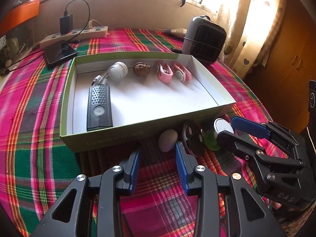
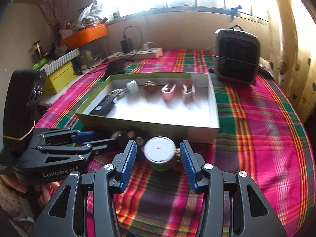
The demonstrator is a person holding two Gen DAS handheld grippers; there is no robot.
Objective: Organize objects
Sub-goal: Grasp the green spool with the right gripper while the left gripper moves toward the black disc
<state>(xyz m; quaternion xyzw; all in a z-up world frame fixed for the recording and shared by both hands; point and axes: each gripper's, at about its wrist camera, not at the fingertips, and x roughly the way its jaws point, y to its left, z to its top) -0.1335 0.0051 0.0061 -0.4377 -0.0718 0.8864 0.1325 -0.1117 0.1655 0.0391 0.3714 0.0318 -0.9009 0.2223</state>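
Note:
A green-sided open box lies on the plaid cloth. It holds a black remote, a white plug with cable, a brown nut and two pink clips. In front of the box lie a grey stone, a dark spotted disc and a green cup with a white lid. My left gripper is open and empty, just short of the stone. My right gripper is open with its pads on either side of the lidded cup.
A grey fan heater stands behind the box at the right. A power strip with charger and a phone lie at the back left. An orange tray and a yellow box sit at the far left.

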